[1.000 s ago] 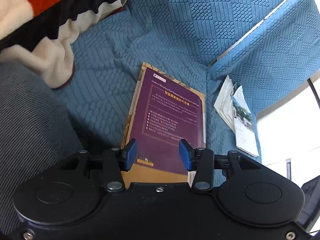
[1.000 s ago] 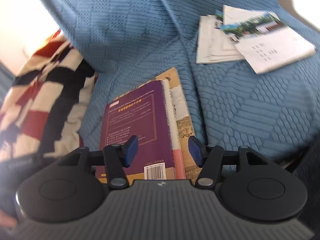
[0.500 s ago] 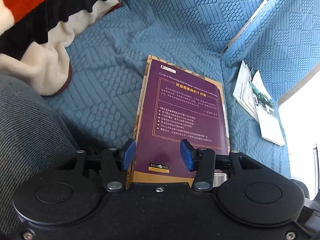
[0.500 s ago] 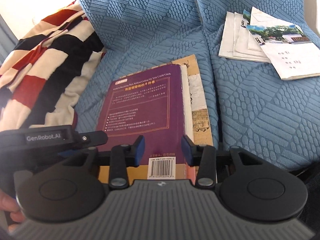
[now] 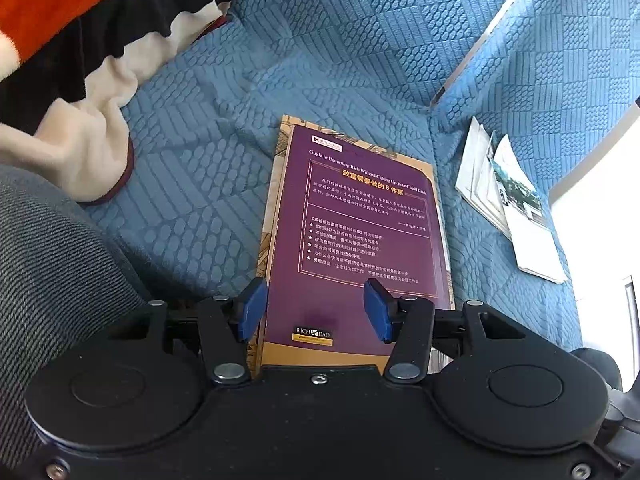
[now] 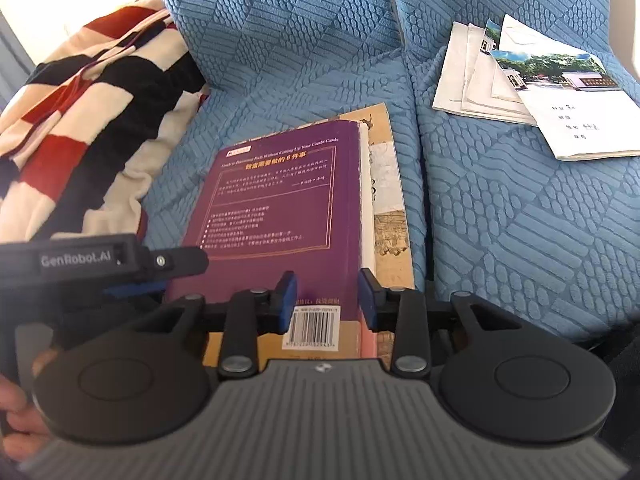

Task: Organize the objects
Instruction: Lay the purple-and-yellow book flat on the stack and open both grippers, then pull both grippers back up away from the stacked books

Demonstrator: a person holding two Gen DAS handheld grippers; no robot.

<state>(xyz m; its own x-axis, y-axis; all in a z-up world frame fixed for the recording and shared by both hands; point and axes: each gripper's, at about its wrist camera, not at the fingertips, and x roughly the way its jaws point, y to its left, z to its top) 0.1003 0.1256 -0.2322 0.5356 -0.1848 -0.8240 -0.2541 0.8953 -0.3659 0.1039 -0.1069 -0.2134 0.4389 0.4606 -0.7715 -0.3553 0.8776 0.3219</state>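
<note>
Book: purple book lies flat on a tan book, mid-seat – long axis runs 6 to 12 o'clock, barcode end at 6.
Left gripper: jaws opening, over the near edge.
Right gripper: jaws closing, narrow, straddling the book's right edge.
Surface: blue quilted sofa.
Surroundings: striped blanket at 10, papers at 2.
</note>
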